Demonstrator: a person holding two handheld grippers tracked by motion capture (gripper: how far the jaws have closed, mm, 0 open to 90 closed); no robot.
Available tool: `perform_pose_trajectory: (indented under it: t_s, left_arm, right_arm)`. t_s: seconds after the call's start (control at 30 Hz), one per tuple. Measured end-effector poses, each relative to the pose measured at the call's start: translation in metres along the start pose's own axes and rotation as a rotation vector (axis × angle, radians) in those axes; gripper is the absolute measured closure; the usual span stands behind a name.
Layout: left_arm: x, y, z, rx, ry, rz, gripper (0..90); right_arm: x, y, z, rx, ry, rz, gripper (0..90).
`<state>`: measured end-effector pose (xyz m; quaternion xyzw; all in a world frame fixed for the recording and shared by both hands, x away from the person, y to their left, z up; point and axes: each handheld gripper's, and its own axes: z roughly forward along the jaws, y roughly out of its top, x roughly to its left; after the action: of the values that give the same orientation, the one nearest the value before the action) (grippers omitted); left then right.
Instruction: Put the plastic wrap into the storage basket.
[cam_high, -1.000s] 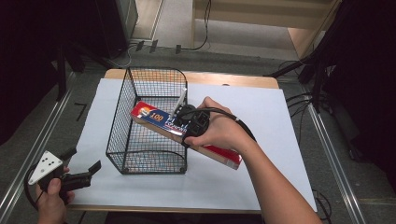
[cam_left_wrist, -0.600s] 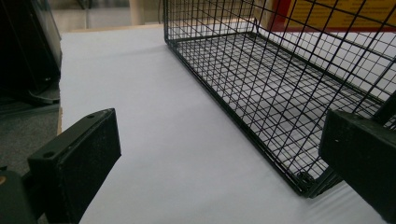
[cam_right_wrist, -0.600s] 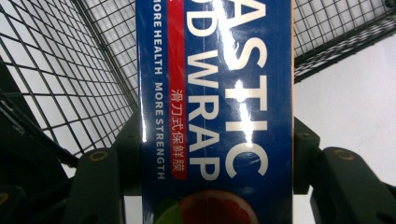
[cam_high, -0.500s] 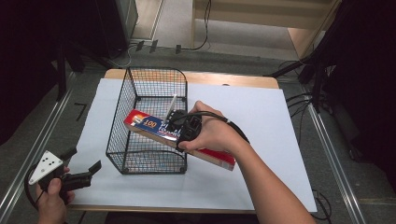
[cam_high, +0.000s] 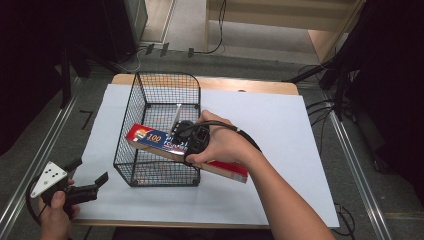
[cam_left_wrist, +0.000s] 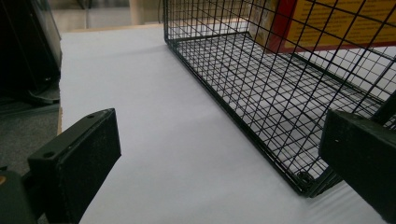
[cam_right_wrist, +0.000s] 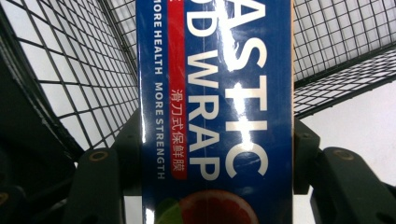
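Long blue-and-red cardboard plastic-wrap box (cam_high: 170, 145): clamped crosswise in right tongs (cam_high: 192, 140), left end inside black wire basket (cam_high: 155, 100), right end outside. Left tongs (cam_high: 90, 187): wide, empty, near-left surface (cam_high: 280, 150) corner.

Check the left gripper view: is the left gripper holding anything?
No. The left gripper is open, with bare white table cover between its jaws, beside the wire basket.
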<state>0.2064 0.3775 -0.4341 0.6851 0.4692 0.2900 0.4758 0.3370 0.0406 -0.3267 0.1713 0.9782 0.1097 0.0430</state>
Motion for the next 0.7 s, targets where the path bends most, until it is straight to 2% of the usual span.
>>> perform_pose_trajectory:
  t_s: [0.2,0.7]
  left_arm:
    - [-0.0005,0.0002,0.0000,-0.001,0.000,-0.001,0.0]
    - [-0.0003,0.0002,-0.0003,-0.001,-0.002,0.002,0.0]
  right_arm:
    - [-0.0020,0.0019,0.0010,0.014,0.020,-0.002,41.2]
    - [-0.0018,0.0040,0.0017,0.026,0.012,0.012,39.7]
